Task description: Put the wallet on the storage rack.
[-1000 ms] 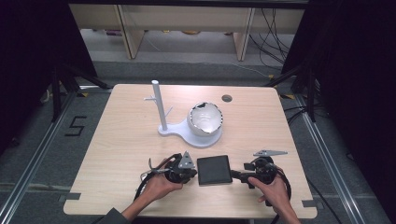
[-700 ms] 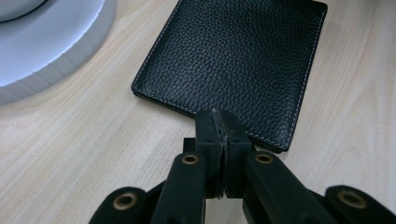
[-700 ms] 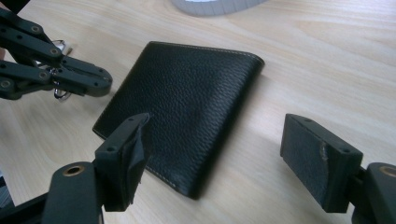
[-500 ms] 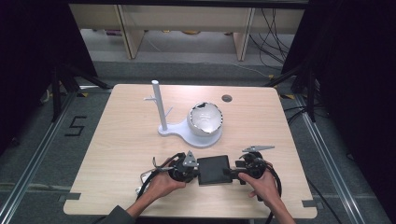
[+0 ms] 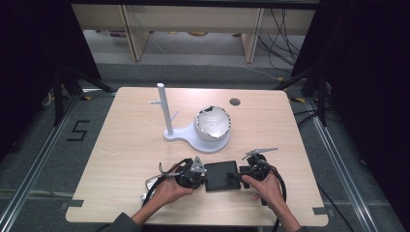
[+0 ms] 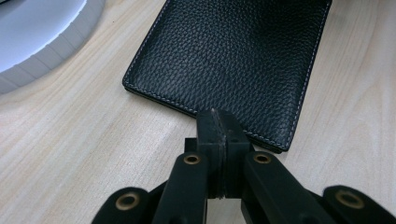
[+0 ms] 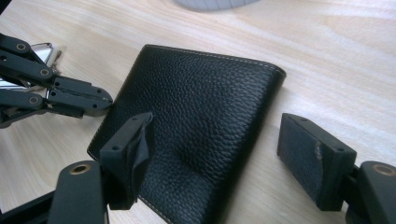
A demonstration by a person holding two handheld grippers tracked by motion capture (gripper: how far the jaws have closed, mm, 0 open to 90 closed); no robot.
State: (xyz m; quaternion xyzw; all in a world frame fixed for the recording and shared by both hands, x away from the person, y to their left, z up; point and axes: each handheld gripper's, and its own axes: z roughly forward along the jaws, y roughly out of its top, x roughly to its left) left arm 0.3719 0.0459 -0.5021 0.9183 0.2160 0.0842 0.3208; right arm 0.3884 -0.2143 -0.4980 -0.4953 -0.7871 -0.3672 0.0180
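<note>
The black leather wallet point(image 5: 220, 176) lies flat on the wooden table point(image 5: 125, 145), near the front edge and just in front of the white stand point(image 5: 193, 136), at the same place as one second ago. The left gripper point(image 6: 218, 125) stays at the wallet's left edge with its jaws pressed together at that edge. The right gripper point(image 7: 215, 154) has come closer from the right since the earlier frame; its jaws have just been closing a little, but they are apart, with the wallet's corner between them and the pads not pressing on it.
</note>
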